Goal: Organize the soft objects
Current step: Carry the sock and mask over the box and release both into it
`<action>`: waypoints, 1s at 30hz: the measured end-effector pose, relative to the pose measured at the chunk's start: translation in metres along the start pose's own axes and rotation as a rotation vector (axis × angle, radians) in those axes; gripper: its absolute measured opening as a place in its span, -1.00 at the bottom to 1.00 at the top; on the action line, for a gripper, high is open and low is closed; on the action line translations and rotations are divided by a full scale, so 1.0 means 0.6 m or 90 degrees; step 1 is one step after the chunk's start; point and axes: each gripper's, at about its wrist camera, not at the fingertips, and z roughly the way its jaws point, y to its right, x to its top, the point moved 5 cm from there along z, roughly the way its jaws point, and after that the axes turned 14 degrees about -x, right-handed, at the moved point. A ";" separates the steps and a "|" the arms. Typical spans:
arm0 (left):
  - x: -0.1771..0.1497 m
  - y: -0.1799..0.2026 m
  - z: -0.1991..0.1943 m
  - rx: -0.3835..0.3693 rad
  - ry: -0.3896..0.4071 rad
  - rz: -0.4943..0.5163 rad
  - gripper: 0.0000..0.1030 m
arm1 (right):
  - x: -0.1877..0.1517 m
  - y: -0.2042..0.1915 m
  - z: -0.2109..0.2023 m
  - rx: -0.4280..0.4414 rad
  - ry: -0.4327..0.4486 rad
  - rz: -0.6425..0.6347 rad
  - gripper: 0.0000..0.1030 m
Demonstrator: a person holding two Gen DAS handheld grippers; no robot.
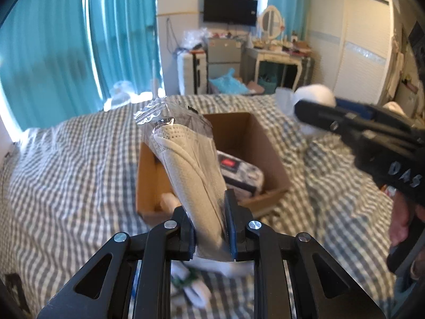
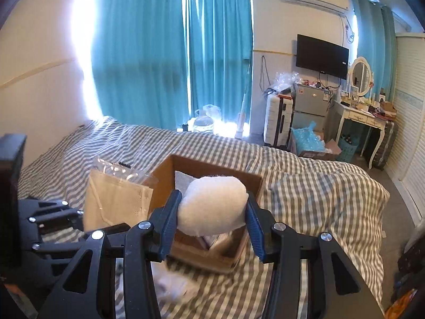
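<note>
My left gripper point(image 1: 209, 228) is shut on a clear plastic packet of cream mesh fabric point(image 1: 191, 164) and holds it upright above the near edge of an open cardboard box point(image 1: 268, 156) on the bed. The packet also shows in the right wrist view point(image 2: 114, 202), left of the box point(image 2: 191, 164). My right gripper point(image 2: 212, 212) is shut on a white fluffy ball point(image 2: 212, 204) and holds it over the box. In the left wrist view the right gripper point(image 1: 300, 111) and ball point(image 1: 316, 93) are at the right. A printed soft pack point(image 1: 239, 170) lies inside the box.
The bed has a grey-and-white checked cover point(image 1: 66, 164). White soft items point(image 1: 196, 287) lie on it under my left gripper. Teal curtains point(image 2: 172, 53), a suitcase point(image 2: 277, 119), a small fridge point(image 2: 310, 106) and a dressing table point(image 2: 364, 117) stand beyond the bed.
</note>
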 end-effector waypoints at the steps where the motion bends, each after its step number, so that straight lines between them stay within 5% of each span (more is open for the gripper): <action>1: 0.004 -0.007 0.012 0.002 -0.005 -0.003 -0.65 | 0.008 0.003 0.013 -0.003 -0.001 0.001 -0.09; 9: 0.013 -0.069 0.108 0.012 -0.071 -0.009 -0.65 | 0.041 0.015 0.178 -0.030 -0.059 -0.003 -0.09; 15: 0.023 -0.068 0.130 0.008 -0.065 0.035 -0.51 | 0.027 0.022 0.299 -0.014 -0.120 0.026 -0.09; 17: 0.027 -0.065 0.130 0.032 -0.062 0.055 -0.50 | 0.026 0.022 0.309 -0.009 -0.119 0.030 0.00; 21: 0.028 -0.069 0.118 0.064 -0.043 0.059 0.25 | 0.028 0.019 0.305 -0.004 -0.104 0.021 0.46; 30: 0.034 -0.055 0.026 0.108 0.012 0.037 0.26 | 0.064 0.028 0.237 -0.009 -0.057 0.038 0.62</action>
